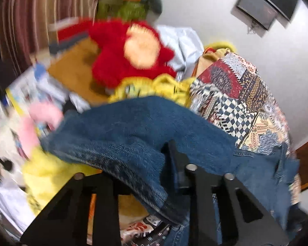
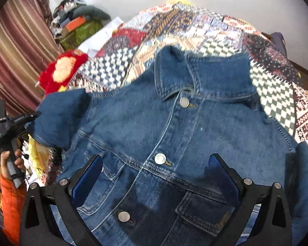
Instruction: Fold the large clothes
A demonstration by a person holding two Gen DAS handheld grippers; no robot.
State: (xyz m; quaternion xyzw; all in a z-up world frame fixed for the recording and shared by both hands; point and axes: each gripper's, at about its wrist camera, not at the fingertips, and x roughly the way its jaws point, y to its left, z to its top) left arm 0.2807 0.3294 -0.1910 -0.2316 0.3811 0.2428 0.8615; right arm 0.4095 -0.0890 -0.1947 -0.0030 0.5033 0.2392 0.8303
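A blue denim jacket (image 2: 174, 131) lies front up, buttoned, on a patchwork blanket (image 2: 195, 32). My right gripper (image 2: 156, 164) is open and empty, hovering above the jacket's chest with blue-padded fingers (image 2: 92, 170) either side of the button placket. My left gripper (image 1: 166, 157) is shut on the jacket's sleeve (image 1: 133, 135), which drapes over its fingers. In the right wrist view the left gripper (image 2: 28, 116) shows at the far left, holding the sleeve end (image 2: 59, 116) lifted over the jacket's left shoulder.
A red plush toy (image 1: 129, 51) lies beyond the sleeve, with yellow cloth (image 1: 154, 88) and a pink item (image 1: 43, 112) nearby. Striped curtain (image 2: 16, 57) hangs at left. Piled clutter (image 2: 78, 22) sits in the far corner. A monitor (image 1: 256, 8) hangs on the wall.
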